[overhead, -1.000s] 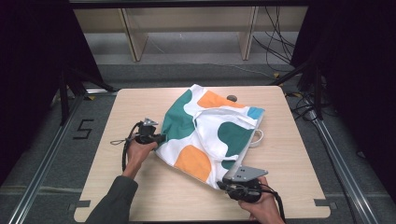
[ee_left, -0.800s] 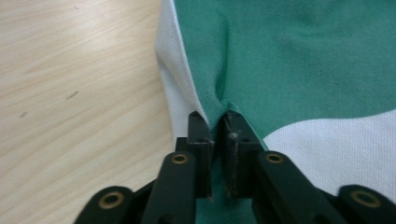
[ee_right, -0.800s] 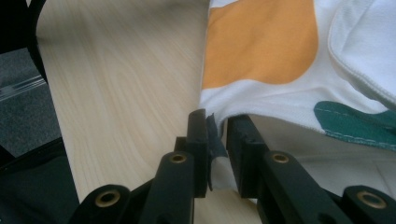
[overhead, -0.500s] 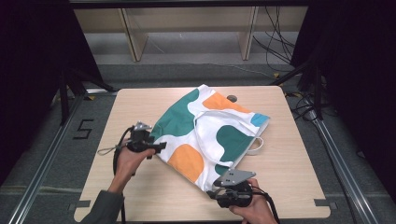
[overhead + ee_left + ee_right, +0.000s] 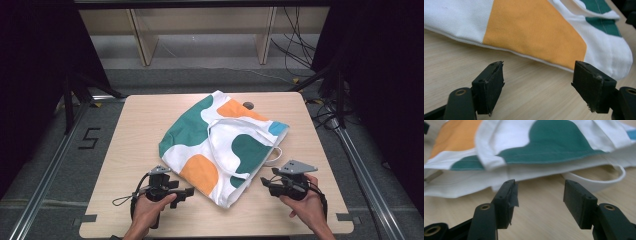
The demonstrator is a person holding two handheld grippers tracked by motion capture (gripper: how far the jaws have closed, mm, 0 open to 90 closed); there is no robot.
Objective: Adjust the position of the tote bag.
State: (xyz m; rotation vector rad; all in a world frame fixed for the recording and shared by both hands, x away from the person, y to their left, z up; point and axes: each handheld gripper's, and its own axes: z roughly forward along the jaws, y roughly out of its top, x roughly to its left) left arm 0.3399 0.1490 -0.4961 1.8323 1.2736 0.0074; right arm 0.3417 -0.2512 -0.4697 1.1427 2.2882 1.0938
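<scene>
In the middle of the bench (image 5: 125,130) lies the tote bag (image 5: 220,145), flat, white with green, orange and blue patches. Its long axis runs on a slant, from the near corner by my hands up toward the far edge; one white handle (image 5: 274,156) loops out on the right side and the other lies folded across the top face. I read this as the letting-go step: both sets of jaws have just been opening, and nothing sits between them now. My left gripper (image 5: 187,191) stands just off the bag's near left edge, jaws wide, with the orange patch (image 5: 534,30) right ahead and bare wood between the pads. My right gripper (image 5: 265,183) is just beside the near right edge, jaws also apart and empty, facing the layered hem and the loose handle (image 5: 599,182). Next, I think, comes picking new grip points; that calls for sliding one pad under the cloth without dragging the bag.
</scene>
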